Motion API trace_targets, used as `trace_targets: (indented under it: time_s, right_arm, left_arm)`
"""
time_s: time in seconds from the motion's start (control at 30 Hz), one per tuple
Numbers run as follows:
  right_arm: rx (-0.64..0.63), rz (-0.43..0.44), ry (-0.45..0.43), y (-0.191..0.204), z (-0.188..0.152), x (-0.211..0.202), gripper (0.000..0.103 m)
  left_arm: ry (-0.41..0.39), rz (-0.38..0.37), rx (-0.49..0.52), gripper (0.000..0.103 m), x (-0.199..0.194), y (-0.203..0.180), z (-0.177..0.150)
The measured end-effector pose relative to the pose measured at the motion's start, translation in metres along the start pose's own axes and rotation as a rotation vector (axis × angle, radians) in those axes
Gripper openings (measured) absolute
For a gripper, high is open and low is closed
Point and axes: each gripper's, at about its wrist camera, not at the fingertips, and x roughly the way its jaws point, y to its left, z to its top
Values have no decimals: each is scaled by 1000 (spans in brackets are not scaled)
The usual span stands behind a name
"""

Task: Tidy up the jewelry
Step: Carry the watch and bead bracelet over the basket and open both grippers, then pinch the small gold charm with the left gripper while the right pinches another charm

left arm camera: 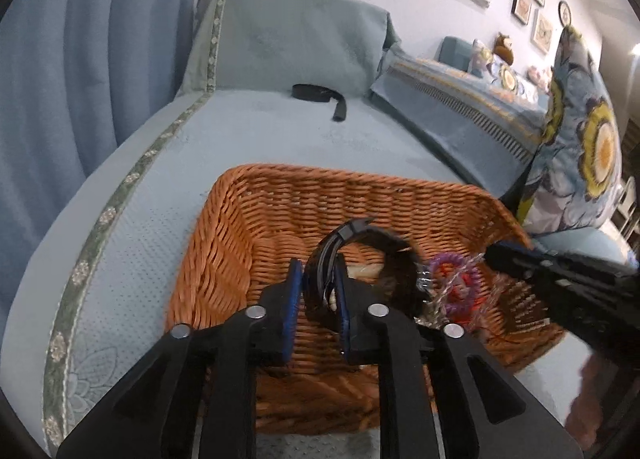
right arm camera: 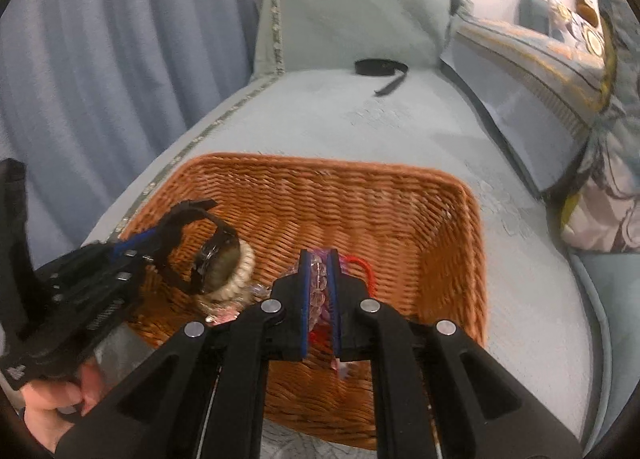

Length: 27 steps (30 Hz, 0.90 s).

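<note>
**Both grippers over basket**

Left gripper (left arm camera: 318,291) — jaws slightly apart, black watch (left arm camera: 374,259) strap between its pads, over the wicker basket (left arm camera: 248,243). Right gripper (right arm camera: 320,287) clamps a clear bead bracelet (right arm camera: 319,283) — red cord trailing — above the basket's near right side.

Both views are taken from the wrists, angled down and forward from close above the wicker basket (left arm camera: 256,227), which is shared along with the sofa seat (right arm camera: 400,131) beyond.
</note>
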Motion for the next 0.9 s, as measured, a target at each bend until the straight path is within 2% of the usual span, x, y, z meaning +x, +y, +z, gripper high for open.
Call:
trace_targets:
  time_s: [0.03, 0.1, 0.13, 0.17, 0.37, 0.53, 0.7, 0.8, 0.9]
  right_arm:
    - [13, -2, -3, -4, -1, -3, 9]
    - [36, 1, -15, -9, -4, -15, 17]
    - [42, 5, -24, -11, -5, -21, 23]
    - [44, 12, -35, -11, -8, -30, 25]
    - [33, 44, -77, -2, -38, -91, 25]
    - [47, 68, -66, 1, -79, -128, 25]
    - [63, 85, -15, 1, -126, -137, 25]
    - [77, 90, 25, -1, -151, -128, 25]
    - [88, 93, 48, -5, -162, -119, 25]
  left_arm:
    - [-19, -16, 1, 23, -8, -1, 1]
    - [-55, -37, 9, 35, -29, -4, 2]
    - [-71, -50, 12, 37, -39, -5, 2]
    - [-87, -67, 15, 39, -52, -7, 1]
    - [-144, -109, 34, 46, -123, -19, -12]
    - [-162, -133, 32, 49, -178, -25, -46]
    - [-125, -155, 12, 49, -204, -27, -94]
    - [-83, -177, -18, 49, -202, -22, -122]
    - [-6, -201, -21, 49, -189, -21, -148]
